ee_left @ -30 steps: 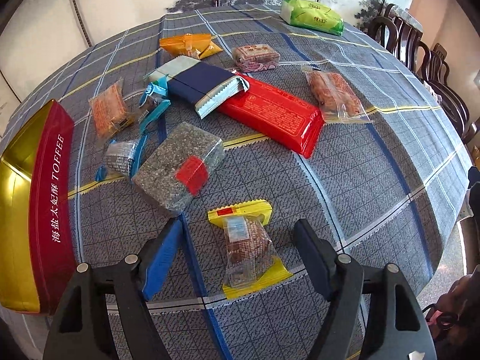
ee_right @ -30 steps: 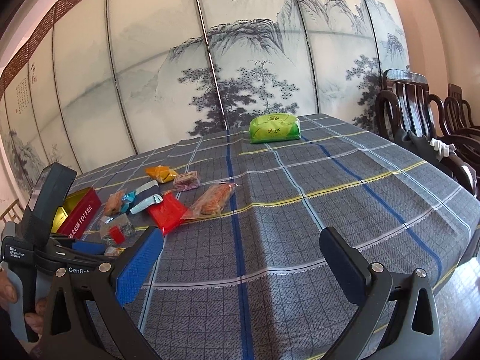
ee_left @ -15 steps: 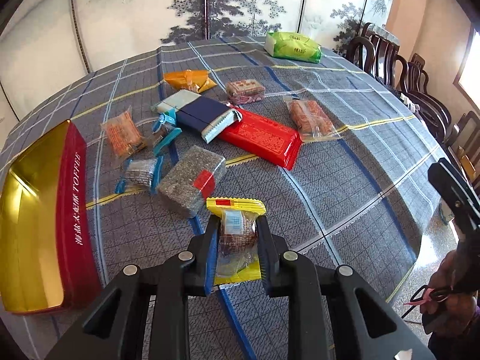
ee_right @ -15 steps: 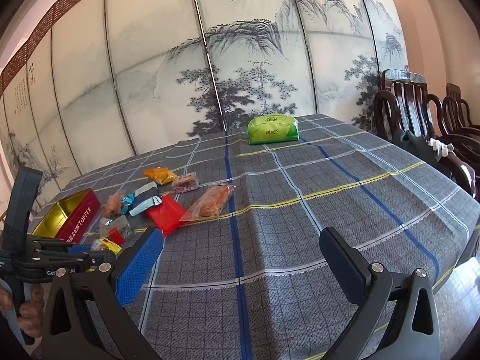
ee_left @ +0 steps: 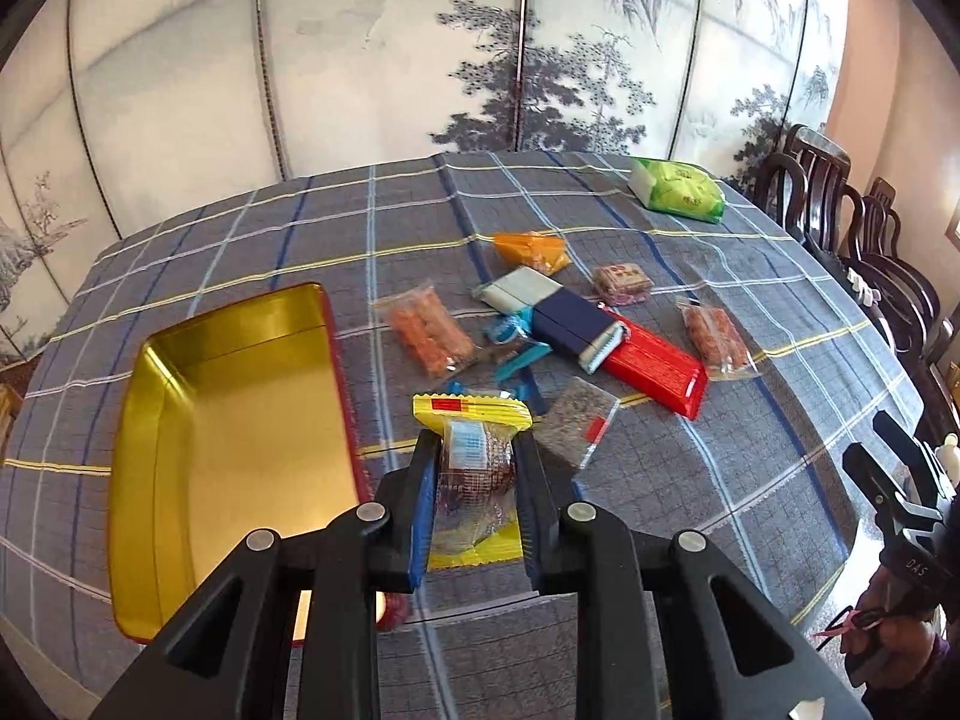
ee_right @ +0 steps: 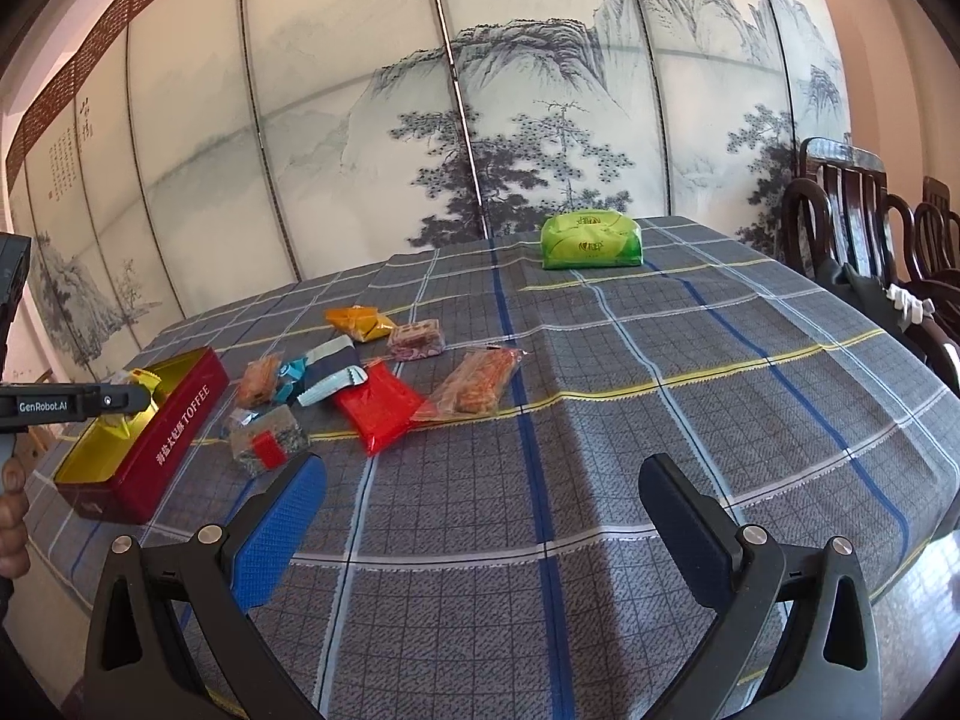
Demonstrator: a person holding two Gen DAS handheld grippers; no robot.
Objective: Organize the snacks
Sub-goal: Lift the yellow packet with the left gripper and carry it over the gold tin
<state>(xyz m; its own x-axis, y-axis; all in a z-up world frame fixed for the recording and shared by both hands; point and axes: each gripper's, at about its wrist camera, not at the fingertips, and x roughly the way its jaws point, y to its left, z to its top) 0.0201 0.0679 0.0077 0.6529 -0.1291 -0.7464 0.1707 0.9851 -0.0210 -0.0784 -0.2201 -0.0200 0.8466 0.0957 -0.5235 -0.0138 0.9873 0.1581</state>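
Note:
My left gripper (ee_left: 477, 468) is shut on a yellow-edged clear snack packet (ee_left: 474, 468) and holds it in the air beside the right edge of the open red toffee tin (ee_left: 228, 420) with a gold inside. In the right wrist view the packet (ee_right: 141, 384) hangs over the tin (ee_right: 174, 438). My right gripper (ee_right: 480, 510) is open and empty above the near part of the table. Several snacks lie together: a red flat pack (ee_left: 654, 363), a dark blue pack (ee_left: 570, 324), a grey speckled pack (ee_left: 576, 426), orange packets (ee_left: 429, 333).
A green bag (ee_right: 591, 243) lies at the table's far side. Dark wooden chairs (ee_right: 870, 228) stand along the right. A painted folding screen (ee_right: 480, 120) stands behind the table. The plaid cloth (ee_right: 600, 420) covers the round table.
My left gripper shut on the yellow-edged packet, lifted it off the cloth and carried it left to the tin. My right gripper stayed open and hardly moved.

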